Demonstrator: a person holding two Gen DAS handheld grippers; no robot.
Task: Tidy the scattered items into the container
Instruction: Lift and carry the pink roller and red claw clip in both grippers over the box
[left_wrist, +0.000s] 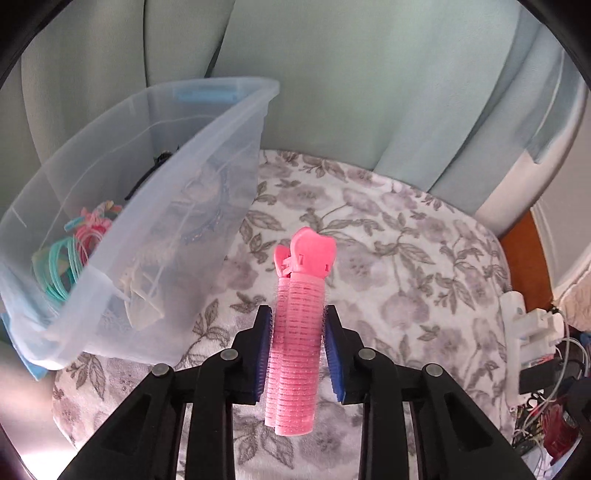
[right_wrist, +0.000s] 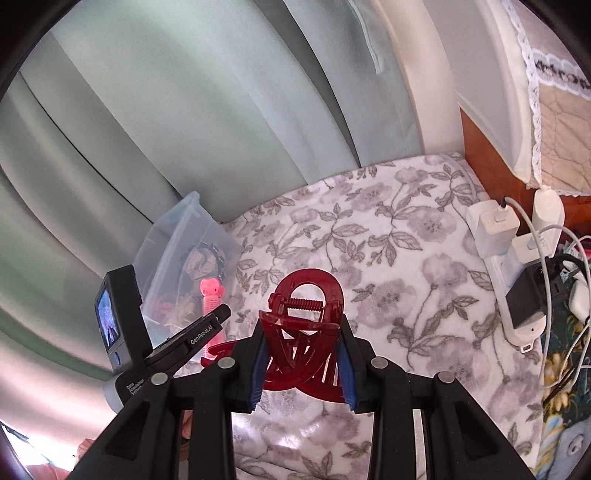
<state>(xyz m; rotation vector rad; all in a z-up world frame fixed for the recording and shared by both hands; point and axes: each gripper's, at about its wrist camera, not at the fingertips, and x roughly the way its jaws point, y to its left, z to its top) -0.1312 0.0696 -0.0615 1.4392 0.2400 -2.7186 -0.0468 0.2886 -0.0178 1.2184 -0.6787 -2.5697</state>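
Note:
My left gripper (left_wrist: 297, 332) is shut on a pink hair roller clip (left_wrist: 295, 343) and holds it above the floral blanket, just right of the clear plastic container (left_wrist: 207, 155). The container holds coloured hair ties (left_wrist: 70, 258) and other hair items. My right gripper (right_wrist: 301, 347) is shut on a dark red claw hair clip (right_wrist: 304, 317) above the blanket. In the right wrist view the left gripper (right_wrist: 207, 325) with the pink roller (right_wrist: 211, 295) shows to the left, next to the container (right_wrist: 177, 240).
The floral blanket (left_wrist: 406, 258) covers the surface. Pale green curtains (right_wrist: 184, 110) hang behind. A white power strip with chargers and cables (right_wrist: 517, 258) lies at the right edge; it also shows in the left wrist view (left_wrist: 524, 332).

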